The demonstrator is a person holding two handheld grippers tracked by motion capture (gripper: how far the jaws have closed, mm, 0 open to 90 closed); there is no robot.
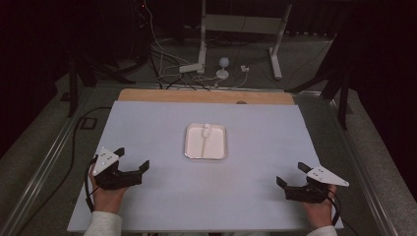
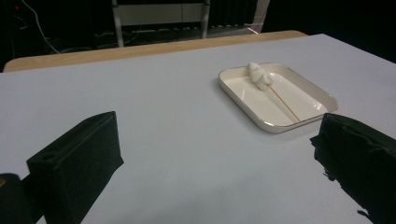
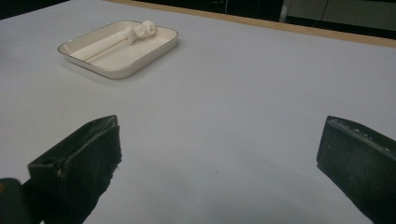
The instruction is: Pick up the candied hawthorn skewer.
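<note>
White and shallow, the tray (image 1: 206, 141) sits on the pale surface (image 1: 147, 123), ahead of both tools and between them, well apart from each. It holds a white stick with a lumpy head (image 2: 259, 77) lying along its length. The left tool (image 1: 132, 161) rests near the surface's near left edge, jaws spread wide and empty; the right tool (image 1: 291, 174) rests near the near right edge, jaws likewise apart, gripping nothing
</note>
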